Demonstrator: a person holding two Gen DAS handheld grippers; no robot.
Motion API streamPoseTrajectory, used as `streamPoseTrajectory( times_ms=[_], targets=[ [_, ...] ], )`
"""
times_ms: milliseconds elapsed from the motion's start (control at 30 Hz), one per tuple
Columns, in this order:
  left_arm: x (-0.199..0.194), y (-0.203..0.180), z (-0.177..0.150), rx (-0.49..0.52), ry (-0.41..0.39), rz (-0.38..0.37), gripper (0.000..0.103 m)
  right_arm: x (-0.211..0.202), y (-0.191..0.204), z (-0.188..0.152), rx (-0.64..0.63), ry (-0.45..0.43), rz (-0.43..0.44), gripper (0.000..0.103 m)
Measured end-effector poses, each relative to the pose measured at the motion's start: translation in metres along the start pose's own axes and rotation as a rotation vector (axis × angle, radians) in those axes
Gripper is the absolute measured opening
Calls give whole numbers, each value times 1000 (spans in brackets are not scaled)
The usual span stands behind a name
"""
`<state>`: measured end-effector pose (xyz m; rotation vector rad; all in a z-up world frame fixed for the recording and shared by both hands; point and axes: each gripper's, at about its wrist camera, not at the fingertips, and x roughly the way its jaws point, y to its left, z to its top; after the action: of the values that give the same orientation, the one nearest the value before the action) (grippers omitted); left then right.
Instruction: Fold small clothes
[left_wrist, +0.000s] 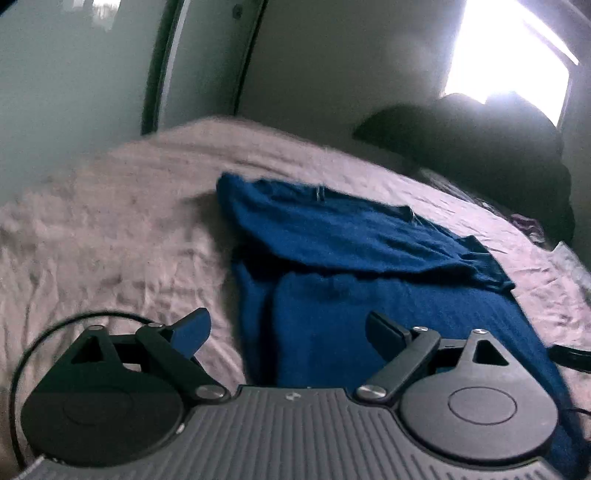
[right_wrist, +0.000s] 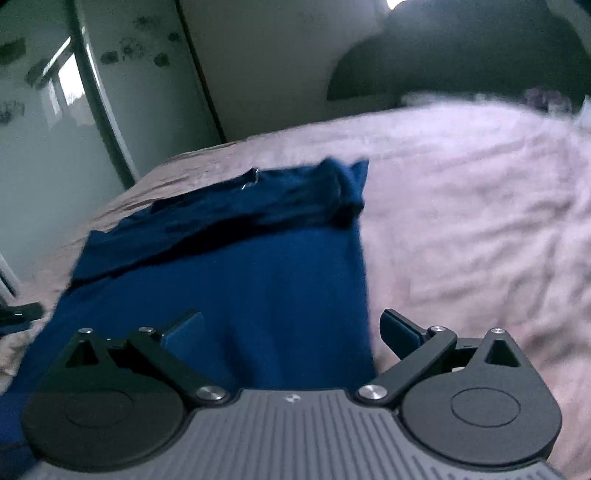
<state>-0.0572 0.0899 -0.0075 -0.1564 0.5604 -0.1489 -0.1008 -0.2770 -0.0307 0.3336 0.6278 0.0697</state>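
- The near end of the blue garment is hidden beneath the left gripper's body in the left wrist view; its hem is not seen.
- In the right wrist view, the garment's lower left part is cut off by the picture's edge.
- The dark heap at the bed's far end is blurred and backlit; its nature cannot be told.
- Dark marks on the wardrobe door are smeared beyond reading.
- A small purple item is too blurred to be identified.

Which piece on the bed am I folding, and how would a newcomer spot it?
Start at the bed's wrinkled pinkish-grey cover. The blue garment lies on it, in front of both open grippers, top part folded across. It is the only blue thing; the dark pillows sit far behind.
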Motion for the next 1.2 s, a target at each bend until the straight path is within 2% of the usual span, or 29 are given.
streamPoseTrajectory(
  times_ms=[100, 200, 267, 400, 500, 567, 633, 700, 900, 1000, 1067, 1200],
  targets=[
    [-3, -7, -6, 19, -62, -5, 92, -8, 3, -9, 3, -27, 31, 102],
    [-6, -8, -8, 11, -66, -10, 92, -10, 3, -13, 41, -54, 133, 102],
    [-11, -5, -6, 12, -54, -14, 92, -9, 6, -14, 35, -50, 157, 102],
    [-26, 6, 10, 23, -23, 28, 92, -17, 8, -7, -14, -61, 116, 102],
    [-36, 14, 18, 17, -17, 27, 99, -30, 0, 0, 6, -75, 94, 102],
    [-33, 18, 12, -6, 20, 5, 99, -28, -5, 0, 10, -50, 62, 102],
    [-24, 17, 2, 1, 97, -18, 96, -23, -9, -5, 17, -6, 28, 102],
    [-22, 15, -9, 29, 151, -31, 95, -21, -9, -11, 3, 30, 38, 102],
    [-35, 27, -26, -23, 215, -67, 96, -42, -13, -17, -38, 10, 42, 102],
    [-48, 28, -27, 1, 217, -51, 96, -56, -22, -18, -15, -6, 93, 102],
    [-58, 28, -24, 31, 206, -20, 96, -62, -25, -19, -18, 13, 114, 102],
    [-82, 25, -10, 115, 189, 58, 96, -71, -25, -22, -66, 85, 81, 102]
  ],
)
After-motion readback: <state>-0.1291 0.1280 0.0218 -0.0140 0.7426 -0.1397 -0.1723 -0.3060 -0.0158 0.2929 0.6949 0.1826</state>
